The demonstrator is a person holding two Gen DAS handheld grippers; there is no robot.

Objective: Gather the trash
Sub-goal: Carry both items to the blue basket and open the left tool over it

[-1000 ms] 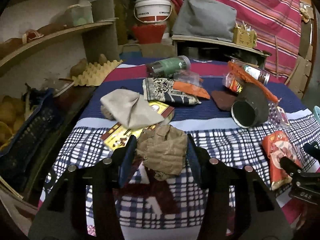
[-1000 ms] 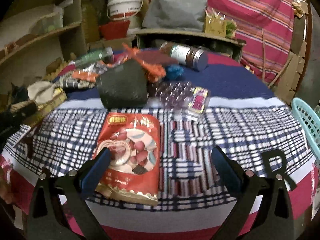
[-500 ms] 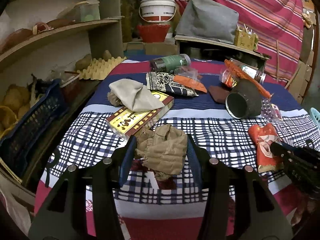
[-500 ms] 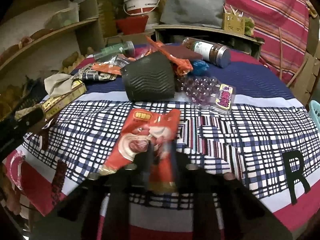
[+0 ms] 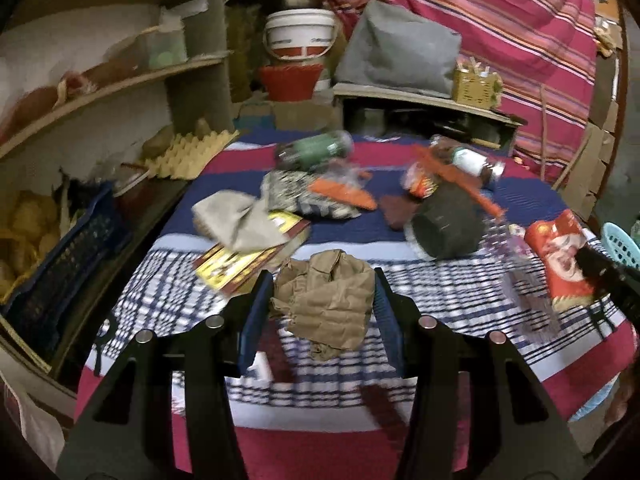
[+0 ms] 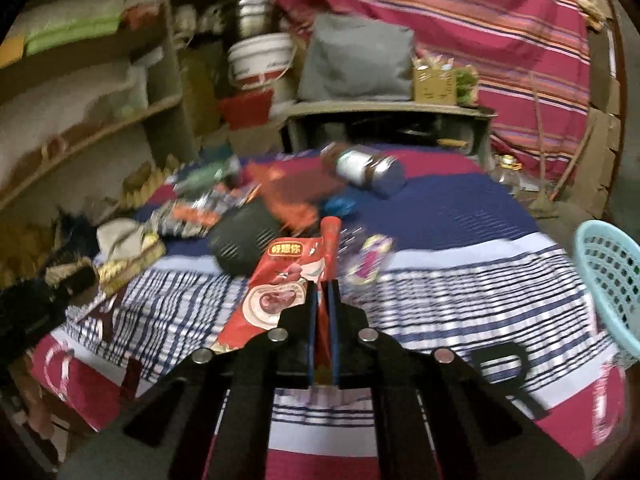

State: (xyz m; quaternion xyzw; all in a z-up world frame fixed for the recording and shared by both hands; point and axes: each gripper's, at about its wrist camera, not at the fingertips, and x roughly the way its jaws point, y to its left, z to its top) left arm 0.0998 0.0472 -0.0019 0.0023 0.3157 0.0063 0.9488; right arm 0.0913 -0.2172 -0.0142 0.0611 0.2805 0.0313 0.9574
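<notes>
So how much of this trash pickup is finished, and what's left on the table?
Nothing looks binned yet: what shows of the blue basket holds nothing. In hand: the left tool grips a crumpled brown bag, and the right tool is shut on a red snack packet. Left on the table: a dark cup, jars, wrappers and a box.

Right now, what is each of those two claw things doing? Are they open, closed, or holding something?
Left gripper: closed on a crumpled brown paper bag.
Right gripper: shut on a red snack packet.
</notes>
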